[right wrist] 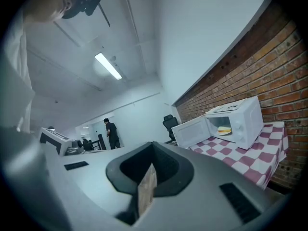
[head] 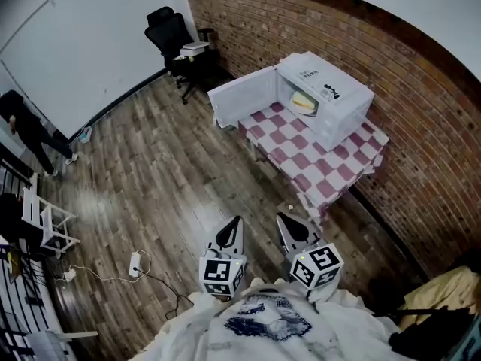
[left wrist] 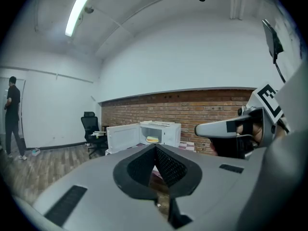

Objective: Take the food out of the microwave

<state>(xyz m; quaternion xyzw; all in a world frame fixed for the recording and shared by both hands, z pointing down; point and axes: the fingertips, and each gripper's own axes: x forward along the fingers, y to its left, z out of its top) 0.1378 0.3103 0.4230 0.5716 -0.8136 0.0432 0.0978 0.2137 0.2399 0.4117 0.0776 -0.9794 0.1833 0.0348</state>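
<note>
Brick wall [head: 316, 21] and wood floor [head: 150, 164] are seen around a checked-cloth table [head: 331, 175]. On it a white microwave [head: 342, 100] stands with its door [head: 240, 96] swung open; the food [head: 303, 101] lies inside. Approach is judged the step in hand: the table must be closed on first. The left claw [head: 238, 220] and right claw [head: 280, 218] are held near level, well apart from it, both closed and empty.

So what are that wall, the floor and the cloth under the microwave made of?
Wall: brick, matte reddish-brown, with mortar lines showing between the courses.
Floor: wood planks or a wood-look laminate, slightly glossy. It shows grain, plank seams and a pale reflection.
Cloth: probably thin fabric or plastic sheet, checked pink and white. It drapes and creases where it hangs over the edge.
</note>
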